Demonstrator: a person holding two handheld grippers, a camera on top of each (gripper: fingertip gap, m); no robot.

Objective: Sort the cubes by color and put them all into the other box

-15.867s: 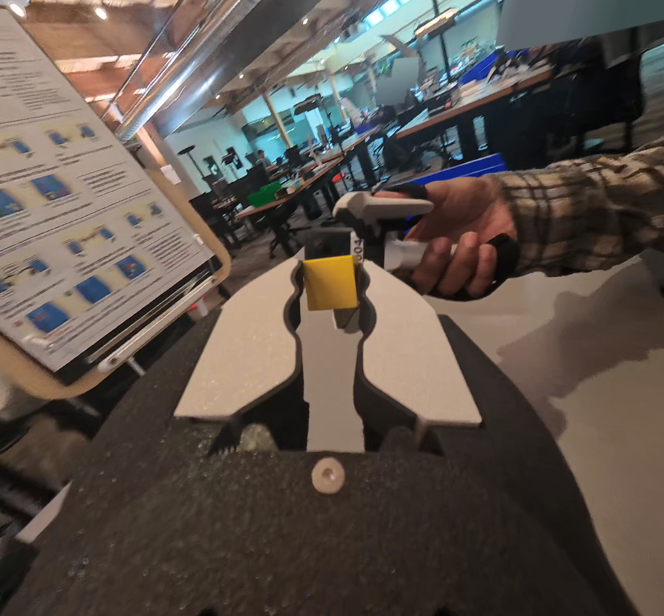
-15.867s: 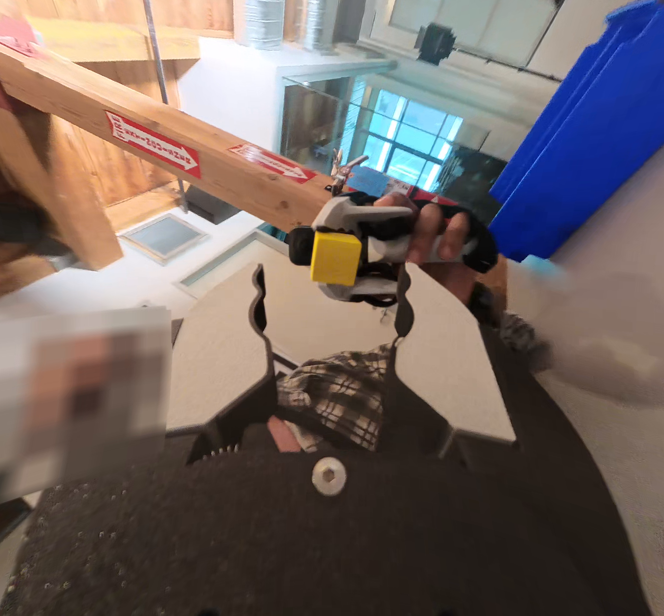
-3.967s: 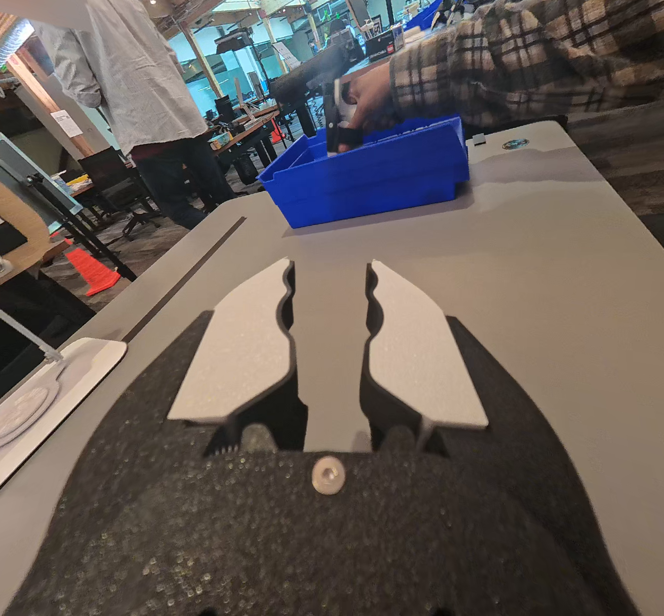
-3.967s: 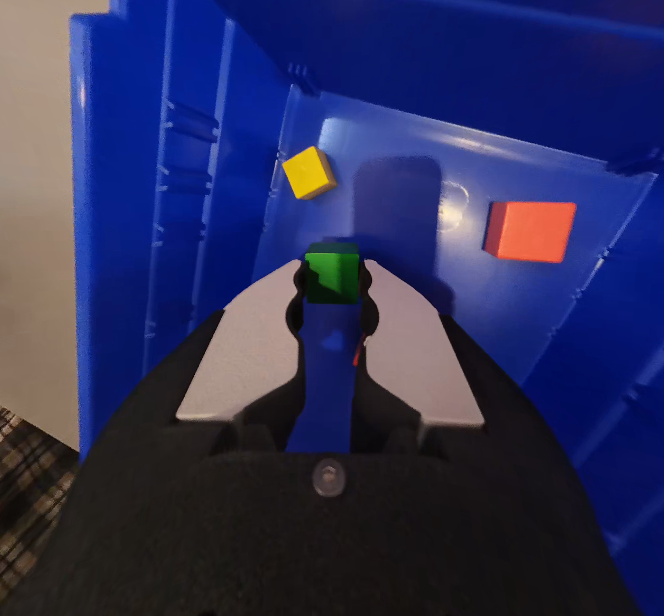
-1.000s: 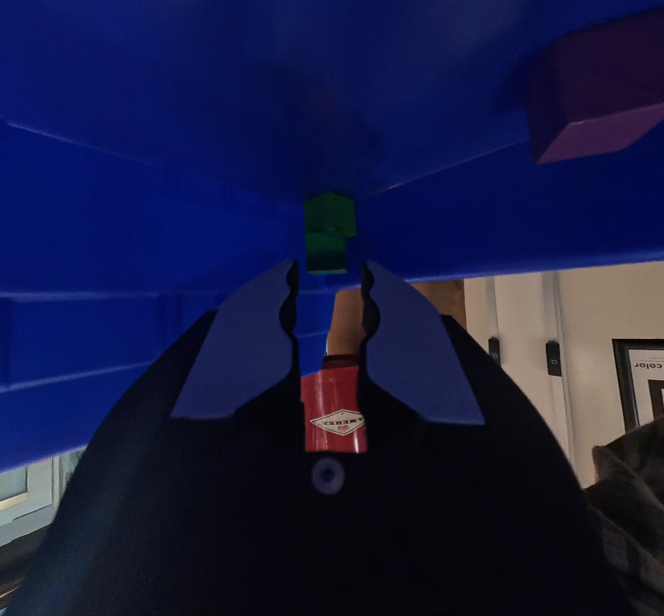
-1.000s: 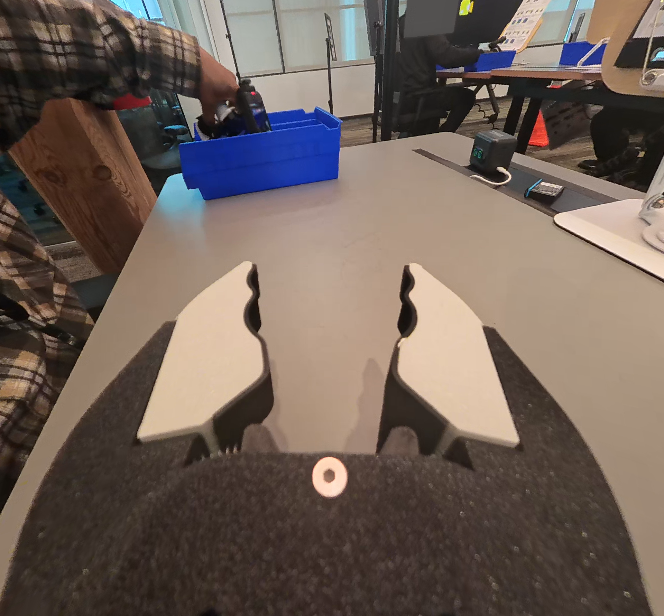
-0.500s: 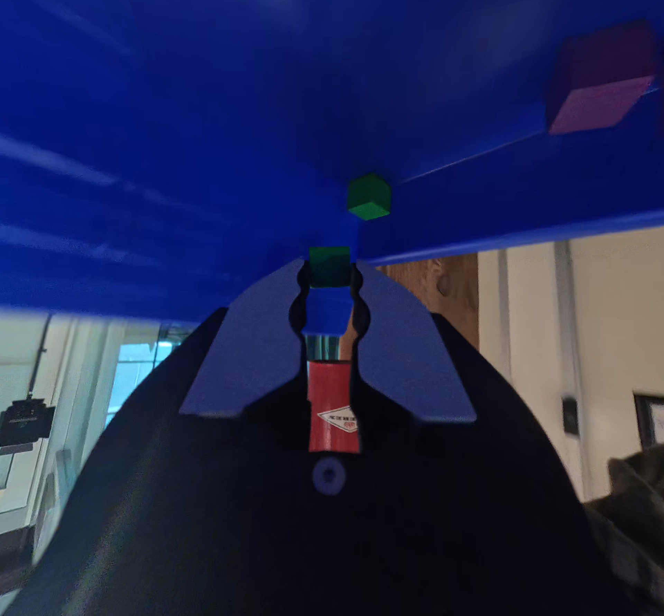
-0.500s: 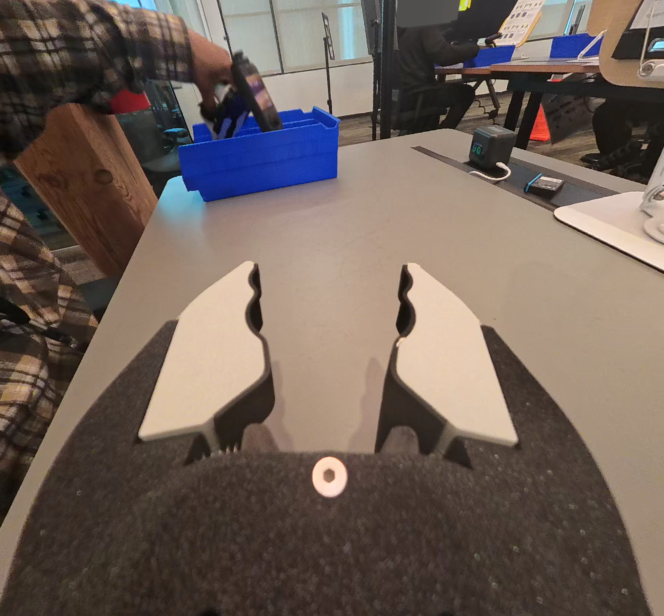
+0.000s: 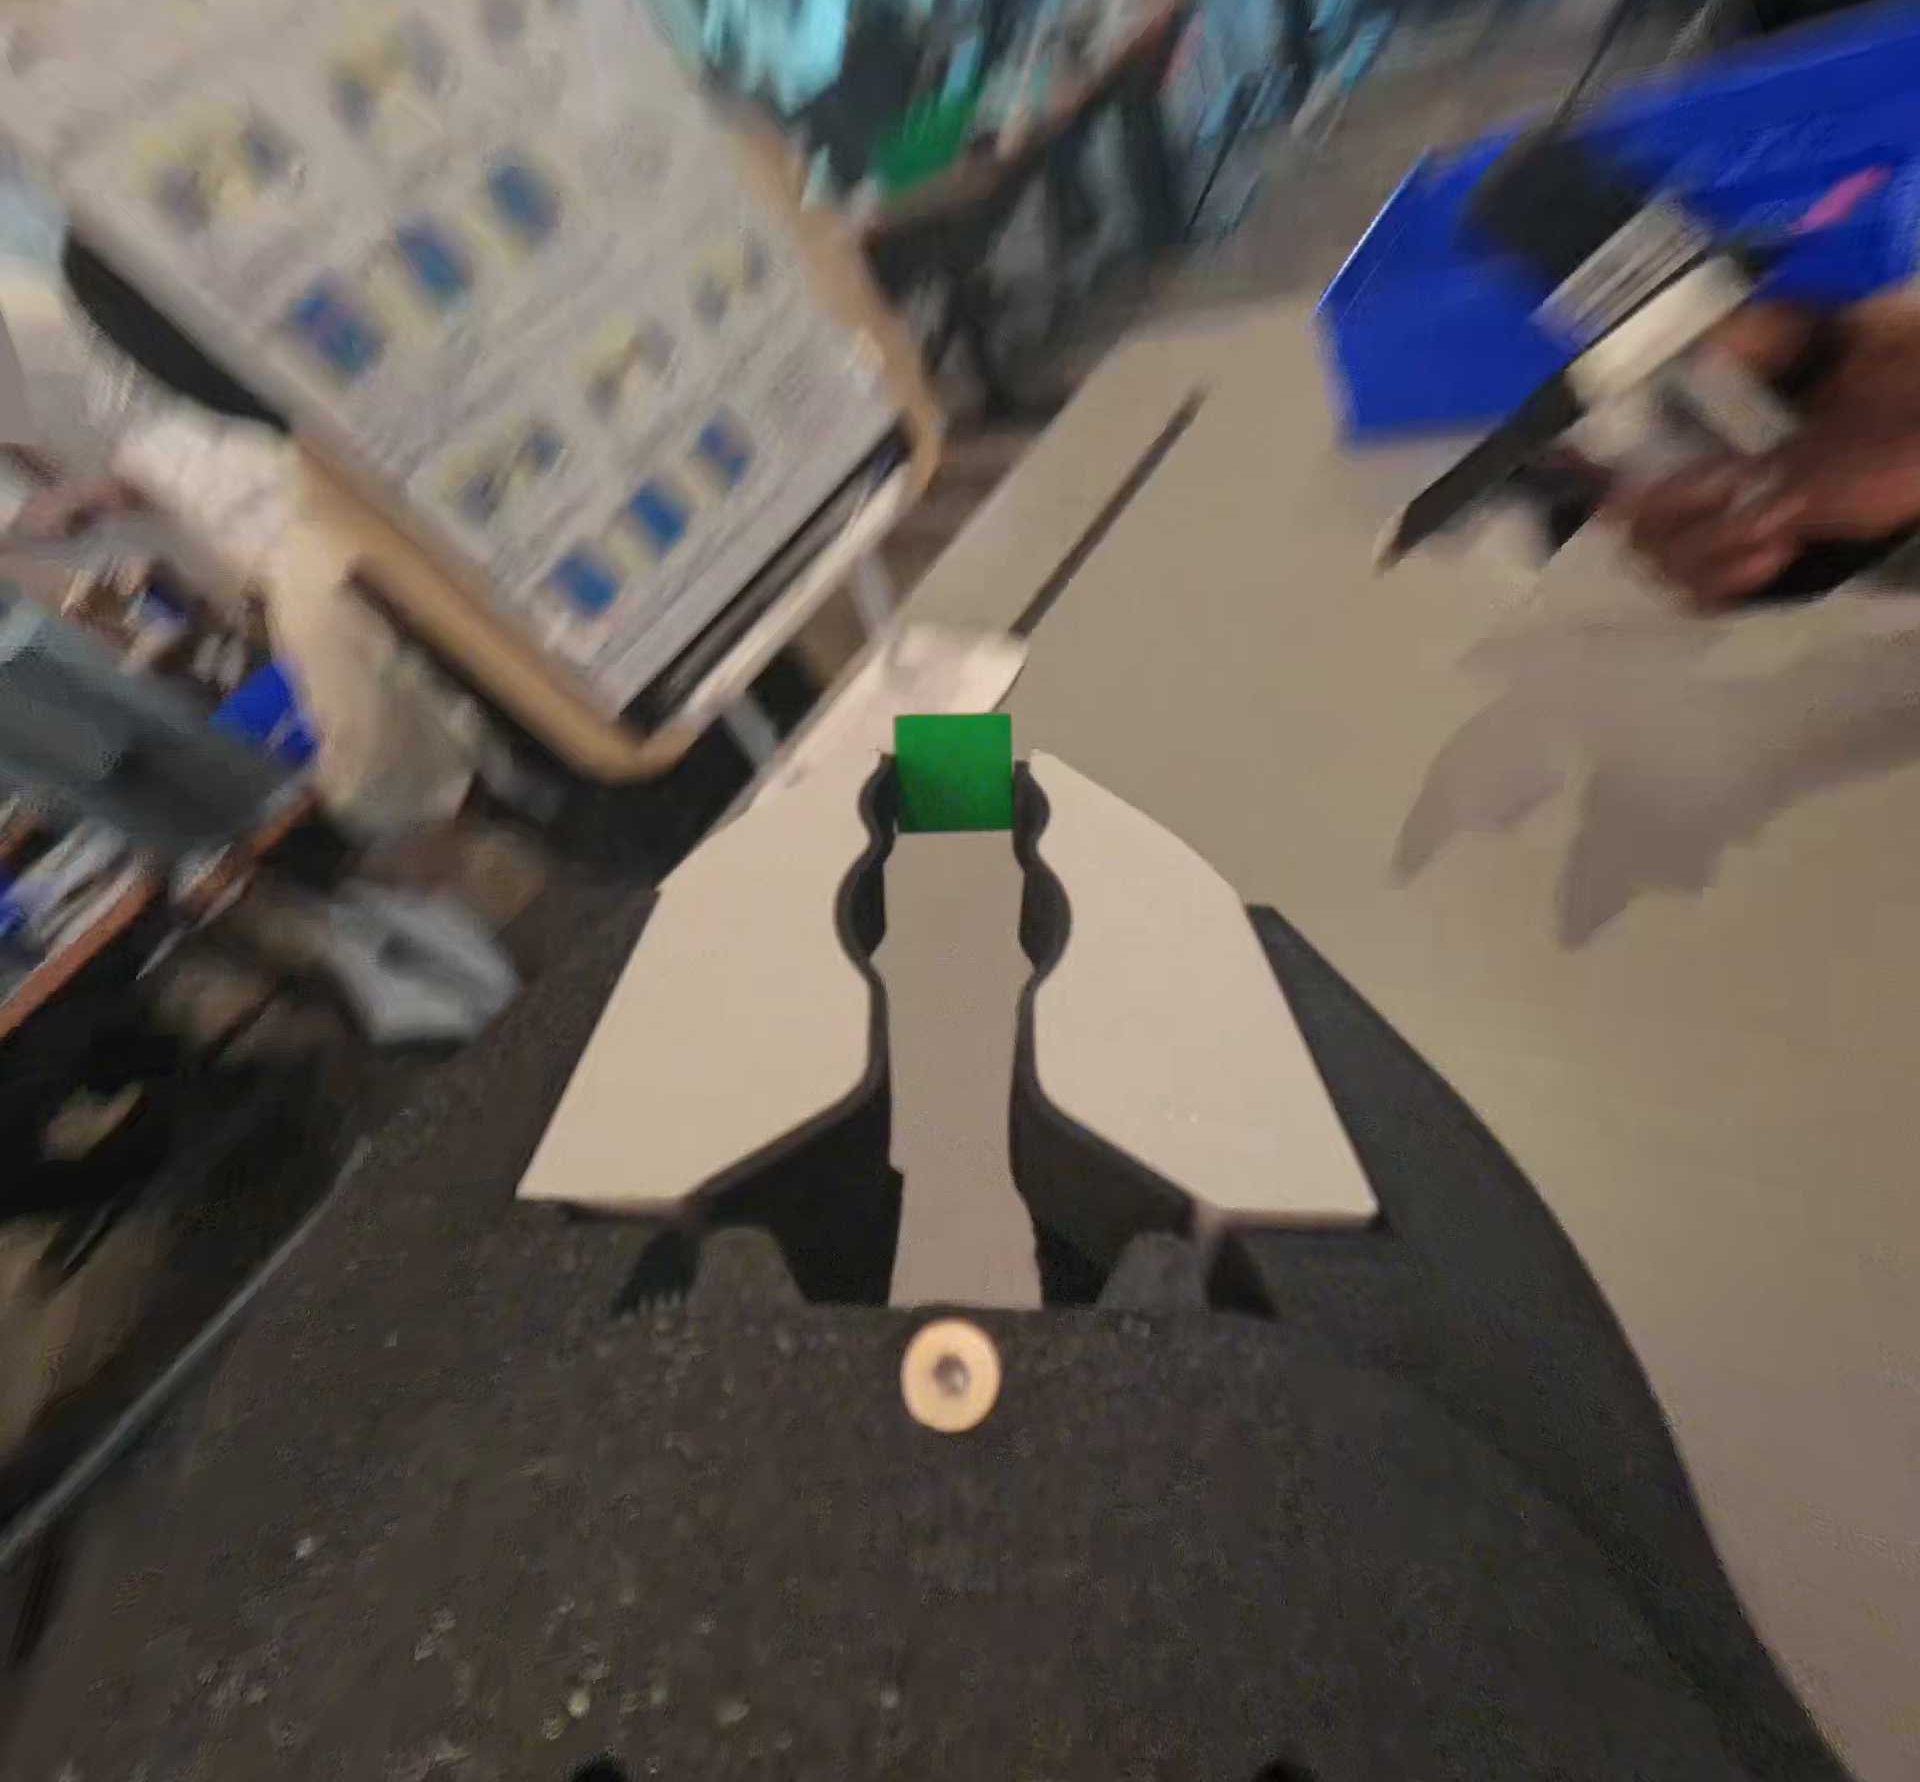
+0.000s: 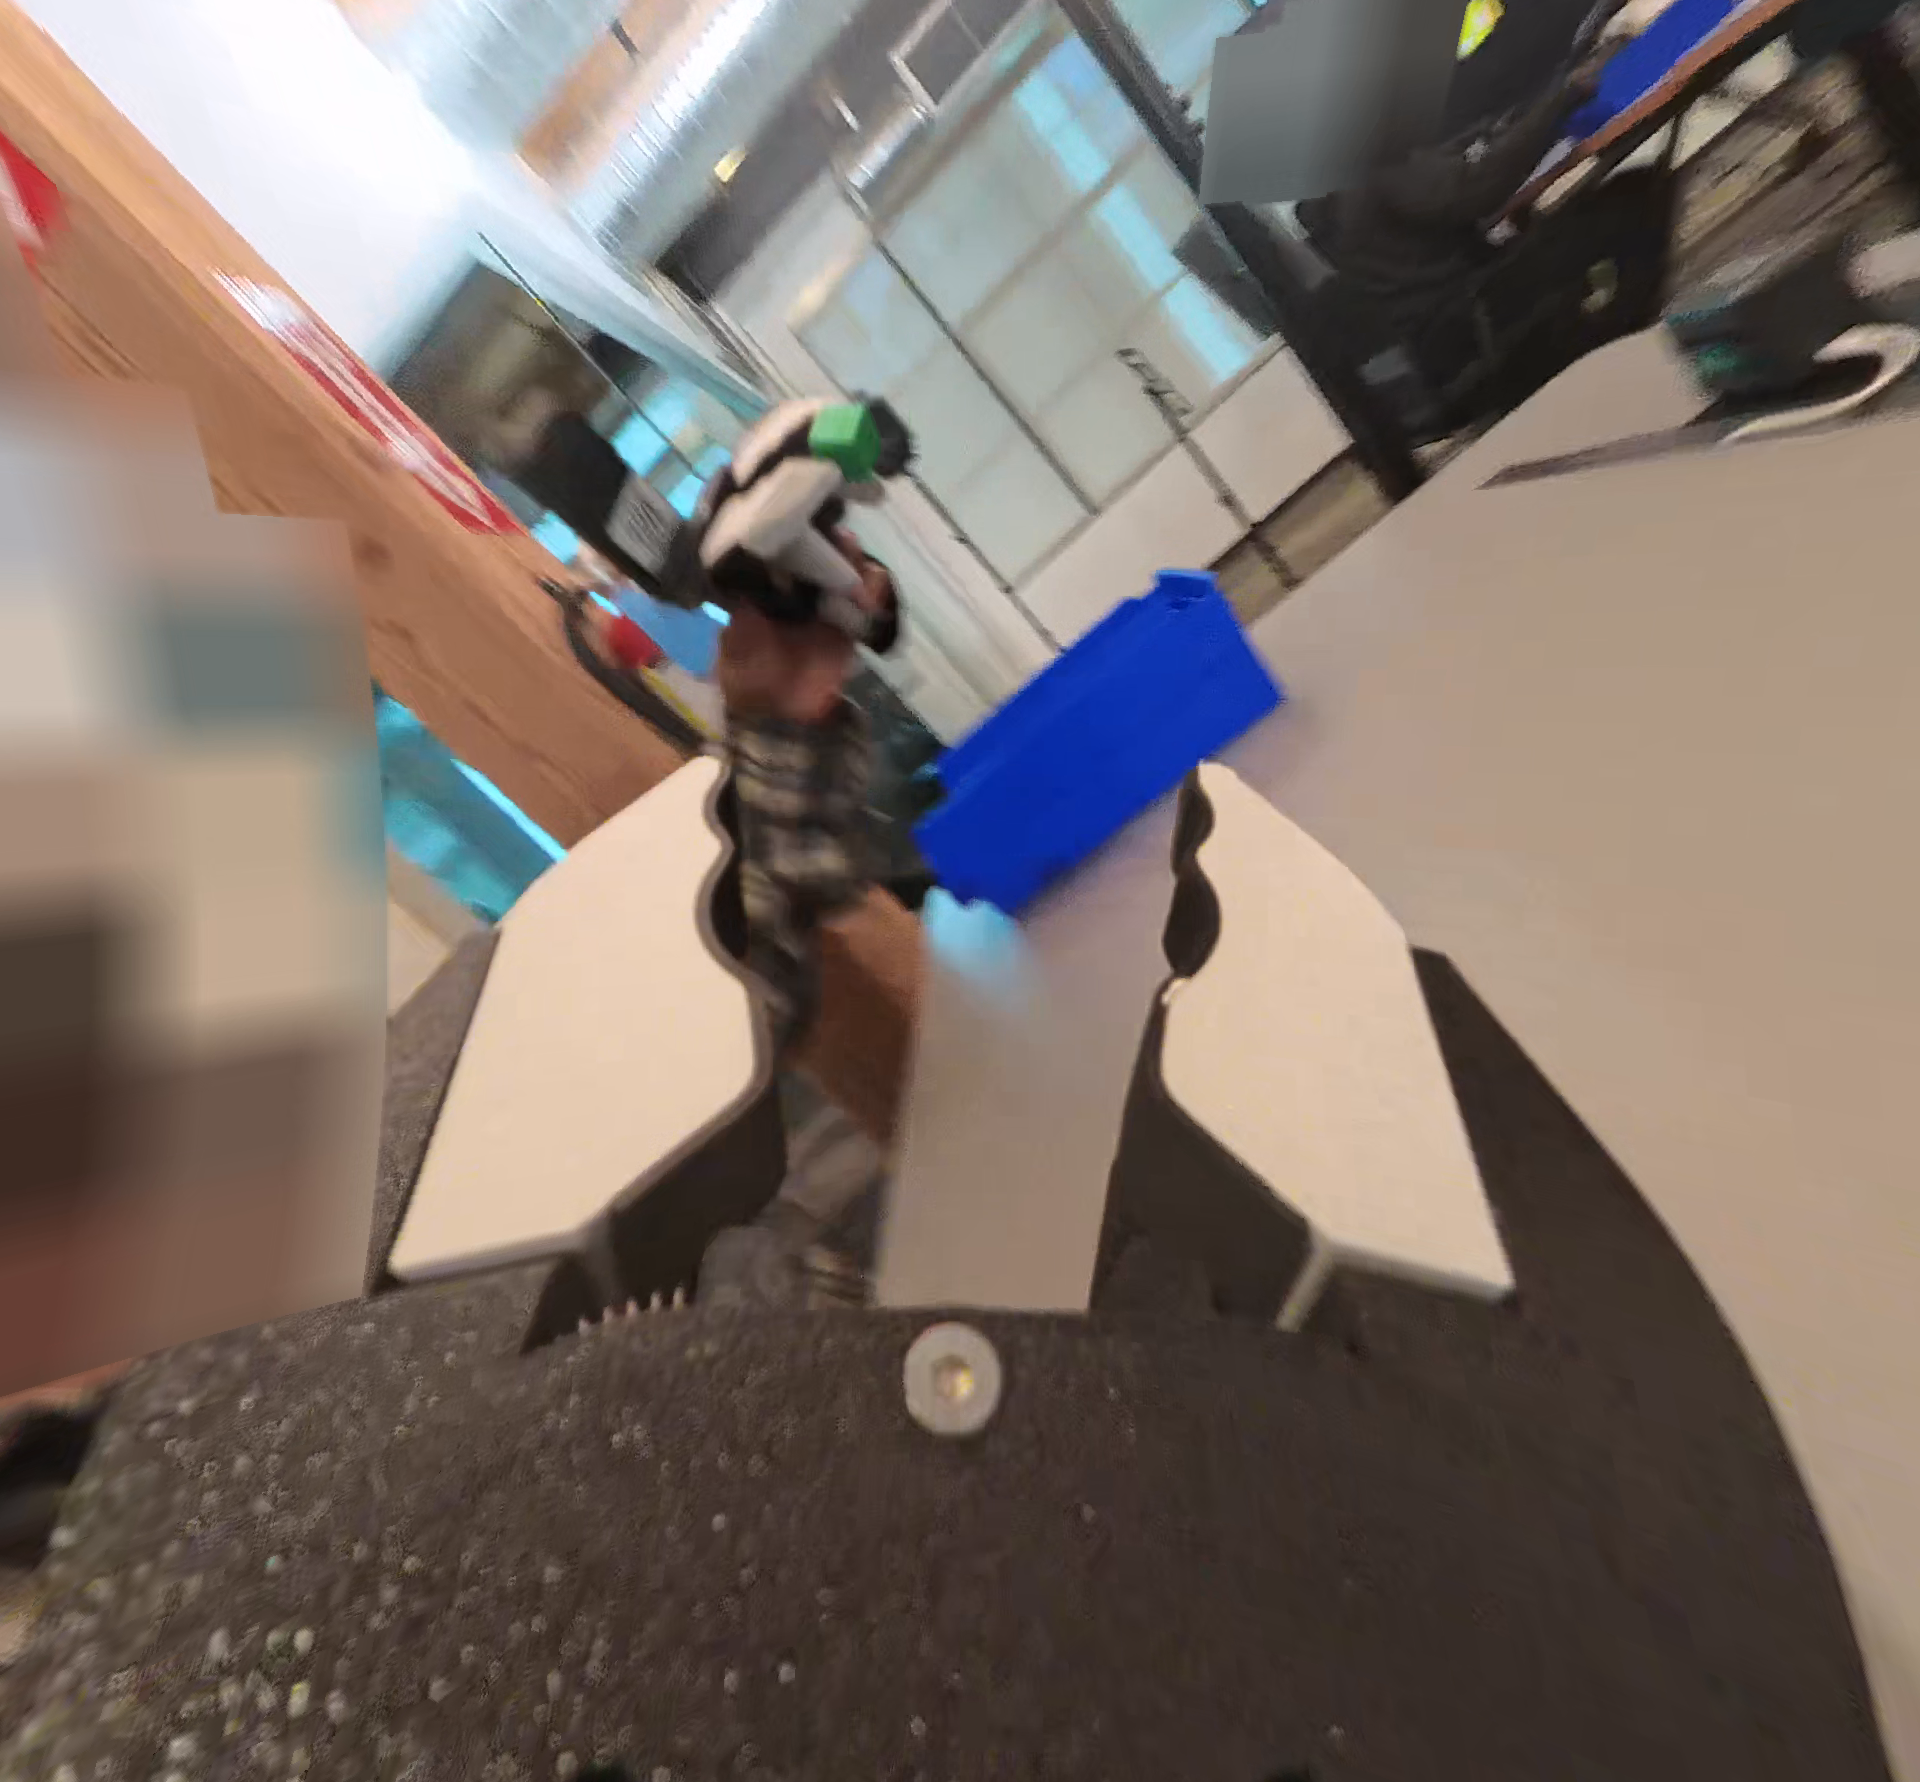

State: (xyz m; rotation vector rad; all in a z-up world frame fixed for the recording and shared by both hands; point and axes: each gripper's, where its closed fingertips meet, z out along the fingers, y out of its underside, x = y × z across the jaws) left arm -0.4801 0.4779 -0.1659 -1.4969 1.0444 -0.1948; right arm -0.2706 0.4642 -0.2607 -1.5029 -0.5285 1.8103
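Left wrist view is pretty smeared, but the main thing is clear enough: the left gripper has a small green cube pinched right at its fingertips, with the two pale fingers pressed in on either side of it. The cube is up in the air over the grey table, not resting on anything. Off to the upper right there's a blue box on the table, and in front of it a blurry hand holding the right gripper. On the left side a board with printed sheets leans on a stand beside the table, too blurred to make out more than that.

The right wrist view shows the right gripper with its fingers spread wide apart and nothing between them, just table and background showing through the gap. Further off you can see the left gripper held up high by a hand with a plaid sleeve, and the same green cube sits clamped at its tip, up and to the left of another blue box. That box sits at the table edge, seen from the outside, so I can't tell what's in it. A wooden beam runs diagonally behind the raised hand.
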